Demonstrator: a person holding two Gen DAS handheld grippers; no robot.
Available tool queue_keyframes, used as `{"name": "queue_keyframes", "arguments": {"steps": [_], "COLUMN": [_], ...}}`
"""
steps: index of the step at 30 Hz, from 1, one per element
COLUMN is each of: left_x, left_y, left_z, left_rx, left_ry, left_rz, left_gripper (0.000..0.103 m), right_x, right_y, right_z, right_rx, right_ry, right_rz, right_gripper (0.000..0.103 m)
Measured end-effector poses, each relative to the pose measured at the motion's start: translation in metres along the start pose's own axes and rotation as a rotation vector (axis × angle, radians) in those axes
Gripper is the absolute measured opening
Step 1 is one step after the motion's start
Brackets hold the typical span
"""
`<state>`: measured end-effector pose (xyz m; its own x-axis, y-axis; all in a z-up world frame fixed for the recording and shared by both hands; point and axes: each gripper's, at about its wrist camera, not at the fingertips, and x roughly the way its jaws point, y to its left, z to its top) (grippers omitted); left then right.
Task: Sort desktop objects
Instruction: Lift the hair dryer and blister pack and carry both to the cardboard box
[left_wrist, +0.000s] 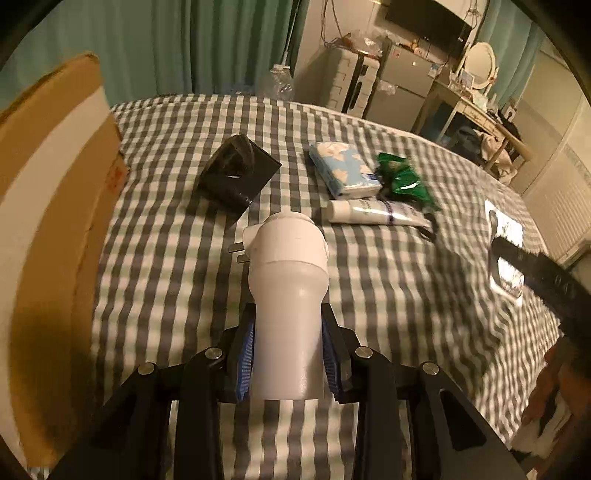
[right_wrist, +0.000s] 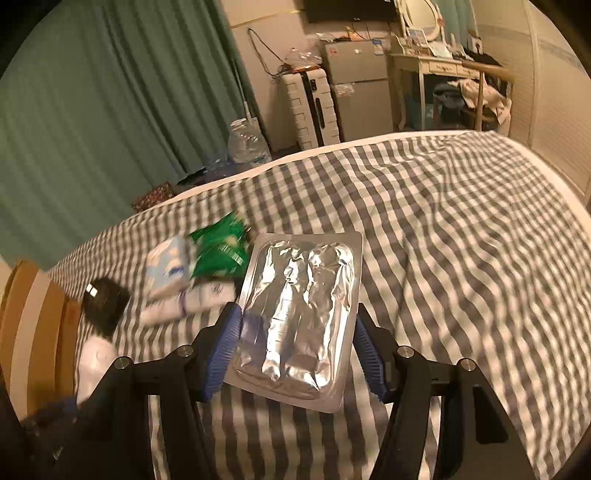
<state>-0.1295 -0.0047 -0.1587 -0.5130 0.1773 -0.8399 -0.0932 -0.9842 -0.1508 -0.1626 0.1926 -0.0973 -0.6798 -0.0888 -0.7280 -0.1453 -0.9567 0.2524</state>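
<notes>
My left gripper (left_wrist: 288, 317) is shut on the narrow end of a white plug-in device (left_wrist: 288, 258), held above the checked bed cover (left_wrist: 406, 295); metal prongs stick out on the device's left. My right gripper (right_wrist: 295, 314) is shut on a silver foil blister pack (right_wrist: 299, 317), its blue pads on both long edges, lifted off the cover. On the cover lie a black angular holder (left_wrist: 238, 173), a blue tissue pack (left_wrist: 343, 166), a green packet (left_wrist: 402, 177) and a white tube (left_wrist: 376, 212). In the right wrist view they lie blurred left of the pack.
A tall cardboard box (left_wrist: 55, 221) stands at the bed's left edge, close to the left gripper. Beyond the bed are green curtains, a clear water bottle (right_wrist: 247, 144), a white suitcase (right_wrist: 310, 107), a small fridge (right_wrist: 358, 85) and a dressing table (right_wrist: 443, 66).
</notes>
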Motion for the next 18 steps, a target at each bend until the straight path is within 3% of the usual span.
{"name": "queue_keyframes", "arguments": {"steps": [7,18], "left_x": [-0.057,-0.145], "left_y": [0.019,0.047], "left_z": [-0.019,-0.034], "left_rx": [-0.058,-0.077], "left_ry": [-0.066,-0.196], "left_rz": [-0.071,-0.075], "left_gripper": [0.032,0.032], "right_x": [-0.057,-0.128], "right_y": [0.018,0.069], "right_z": [-0.033,-0.058], "right_rx": [-0.025,-0.066], "right_ry": [-0.008,-0.034], "right_rz": [0.057,0.149], "right_gripper": [0.060,0.060]}}
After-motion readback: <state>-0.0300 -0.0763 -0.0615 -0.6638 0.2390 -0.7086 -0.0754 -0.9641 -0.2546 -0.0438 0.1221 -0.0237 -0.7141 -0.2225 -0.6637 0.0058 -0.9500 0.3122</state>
